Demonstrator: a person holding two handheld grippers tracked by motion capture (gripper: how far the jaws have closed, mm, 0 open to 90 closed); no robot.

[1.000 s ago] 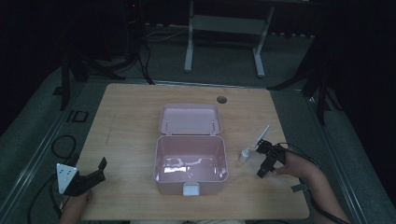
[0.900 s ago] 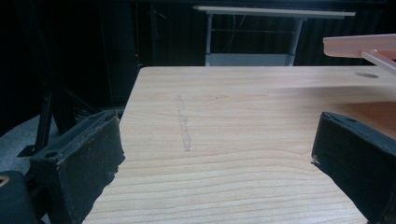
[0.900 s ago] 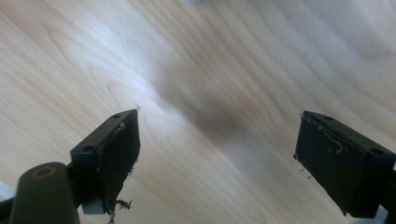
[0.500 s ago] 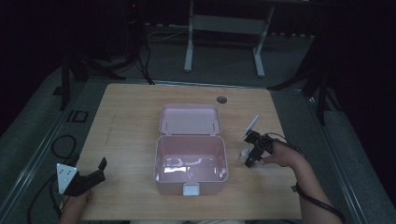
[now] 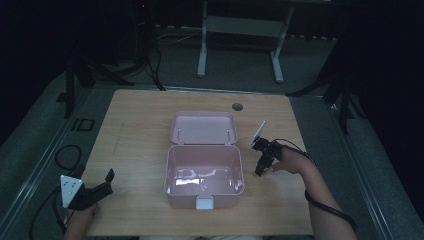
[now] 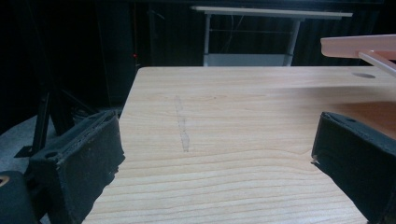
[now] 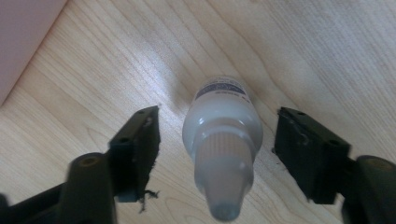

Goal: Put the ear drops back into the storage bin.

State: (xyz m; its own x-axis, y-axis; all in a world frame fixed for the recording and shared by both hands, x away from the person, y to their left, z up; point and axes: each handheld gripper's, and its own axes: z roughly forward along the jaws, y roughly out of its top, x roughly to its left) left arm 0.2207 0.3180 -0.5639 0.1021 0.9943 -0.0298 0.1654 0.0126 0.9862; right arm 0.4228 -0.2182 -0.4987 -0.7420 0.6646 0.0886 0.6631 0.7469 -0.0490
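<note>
Dark room w/ stands behind; light wood desk [image 5: 140, 130] carries the work.

Near edge: left hand-held gripper [image 5: 95, 187] rests at the desk's front-left corner, jaws wide apart, nothing btwn them; idle.

Mid desk: pink box [image 5: 205, 172], lid open and lying back, interior looks empty.

Right of the box: right hand-held gripper [image 5: 262, 160] pointed down at the desk. Small white dropper bottle [image 7: 223, 135] stands upright on the wood just beside the box's right wall, btwn the two jaws of the right hand-held gripper, cap toward the camera. Jaws have just been closing; gaps remain both sides, pads not yet pressing.

Judgement: step in hand is the grasp. Bottle sits roughly centred, left gap a bit narrower. Recommend closing evenly on the body below the shoulder, not the tapered cap, and keeping the approach vertical so the first pad to touch doesn't tip it.
</note>
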